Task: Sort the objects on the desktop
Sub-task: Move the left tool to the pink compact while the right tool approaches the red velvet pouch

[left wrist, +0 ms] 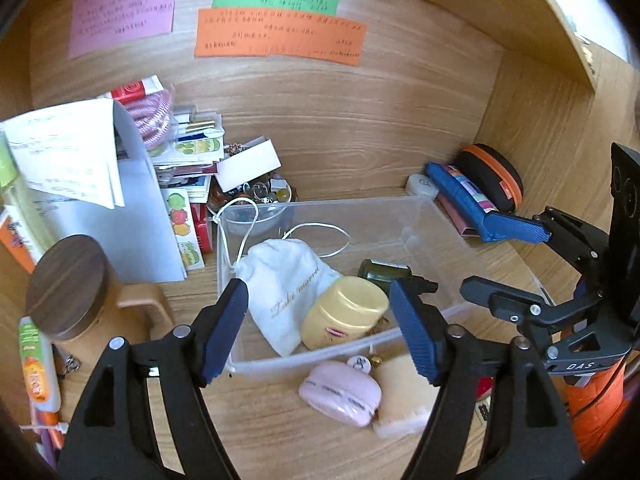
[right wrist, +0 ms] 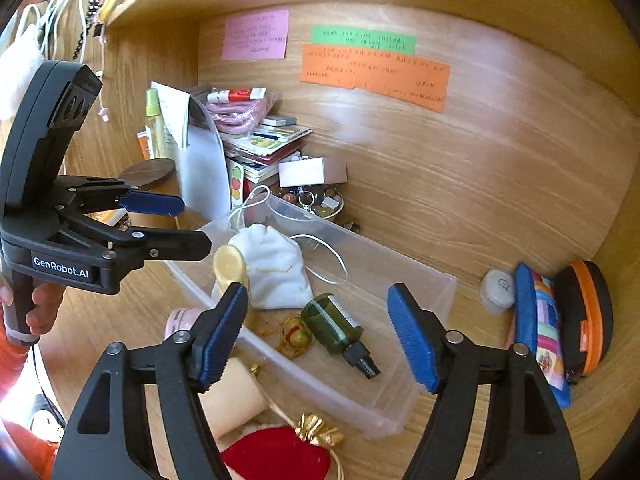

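A clear plastic bin (left wrist: 432, 216) (right wrist: 436, 284) sits on the wooden desk. Inside lie a white drawstring pouch (left wrist: 288, 280) (right wrist: 276, 268), a yellow jar (left wrist: 344, 312) (right wrist: 230, 266), a dark green bottle (left wrist: 386, 272) (right wrist: 334, 328) and a small gold trinket (right wrist: 296, 336). My left gripper (left wrist: 320, 332) is open and empty above the bin's near edge; it also shows in the right wrist view (right wrist: 184, 224). My right gripper (right wrist: 318, 336) is open and empty over the bin; it also shows in the left wrist view (left wrist: 504, 256). In front of the bin lie a pink macaron case (left wrist: 340, 394), a cream sponge (left wrist: 404, 396) and a red pouch (right wrist: 276, 456).
Left of the bin stand a wooden-lidded mug (left wrist: 70, 288), papers (left wrist: 68, 160) and stacked cards (left wrist: 188, 168). A dish of trinkets (right wrist: 316, 200) sits behind the bin. At the right are a blue pencil case (right wrist: 538, 328), an orange-zip black case (right wrist: 588, 316) and a white round box (right wrist: 498, 290).
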